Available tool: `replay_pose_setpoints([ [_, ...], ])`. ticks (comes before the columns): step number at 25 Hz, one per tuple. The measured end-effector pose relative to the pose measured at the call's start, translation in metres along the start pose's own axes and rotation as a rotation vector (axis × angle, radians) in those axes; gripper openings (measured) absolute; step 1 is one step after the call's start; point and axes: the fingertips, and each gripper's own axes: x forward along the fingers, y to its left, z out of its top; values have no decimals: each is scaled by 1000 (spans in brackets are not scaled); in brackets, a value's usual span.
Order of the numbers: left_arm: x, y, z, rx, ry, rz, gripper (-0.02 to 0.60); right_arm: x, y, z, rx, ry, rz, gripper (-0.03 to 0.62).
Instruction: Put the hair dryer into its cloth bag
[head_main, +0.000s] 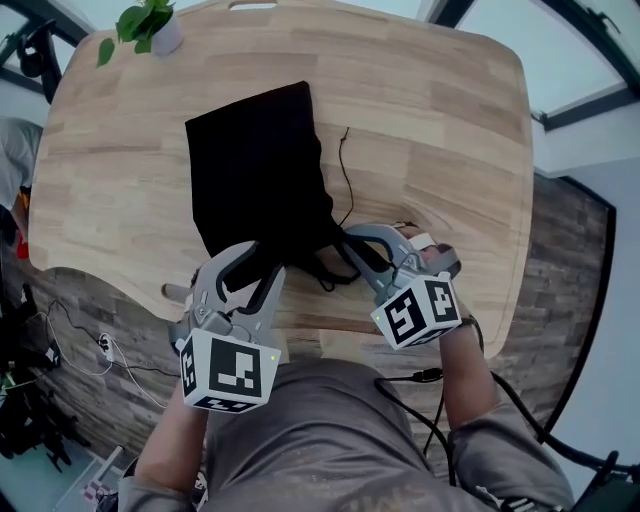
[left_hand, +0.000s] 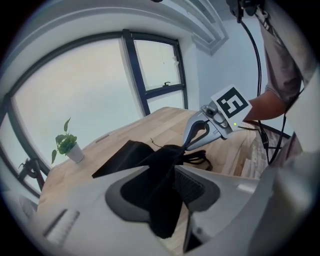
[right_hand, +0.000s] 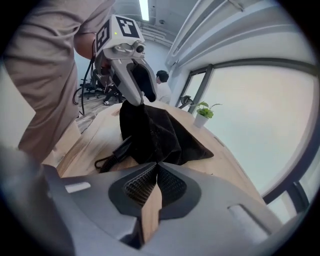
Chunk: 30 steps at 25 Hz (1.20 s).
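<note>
On the pale wooden table (head_main: 430, 130), the rectangular black cloth bag (head_main: 260, 170) lay with its closed end away from me and its mouth at the near edge.

1. Tool state. My left gripper (left_hand: 167, 172) was clamped on a fold of the bag's mouth, with black cloth running between its ribbed pads. My right gripper (right_hand: 156, 170) had its jaws together. The left gripper view showed its tips pinching the opposite side of the mouth, where the cloth was drawn up to a point.

2. Progress. No view showed the body of the hair dryer. Only a coiled black power cord (right_hand: 107, 159) lay on the table just beside the mouth, between the two grippers. The right gripper view showed the bag standing full rather than flat. I judged that the dryer body was already inside, though I could not confirm it. Still to do, by my reading, were feeding the cord in and drawing the mouth shut.

3. Materials.
- Bag: soft, matte, finely woven cloth. It was limp enough to peak and crease wherever it was pinched.
- Thin black drawstring (head_main: 345, 165): it trailed loose across the wood at the bag's right side.
- Cord: smooth and rubbery, lying in loose loops.
- Table: light planked wood with visible grain and rounded corners.
- Small green potted plant (head_main: 150, 25): it stood at the far left corner, well apart from the work.
</note>
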Motion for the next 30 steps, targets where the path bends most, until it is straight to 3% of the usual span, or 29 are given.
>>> replay_pose_setpoints([
  [7,-3,-8,-47,-35,51,111,155,-17,9,-5,-58,-13,-20,34],
  [11,9,-13,-61,45,85,133,144,-19,15,-12,-142,14,-22,34],
  [14,7,-19,-61,35,59,116,106,-28,16,-13,-179,14,-26,34],
  [18,9,-30,-64,12,55,80,106,-26,28,-27,-172,55,14,34],
  [22,20,-39,-72,1,67,30,141,-20,30,-35,-150,74,1,34],
  [25,7,-38,-60,-2,19,42,144,-22,29,-34,-145,84,4,43],
  [30,-40,-26,-20,-18,-156,124,146,-46,26,-27,7,35,-34,95],
])
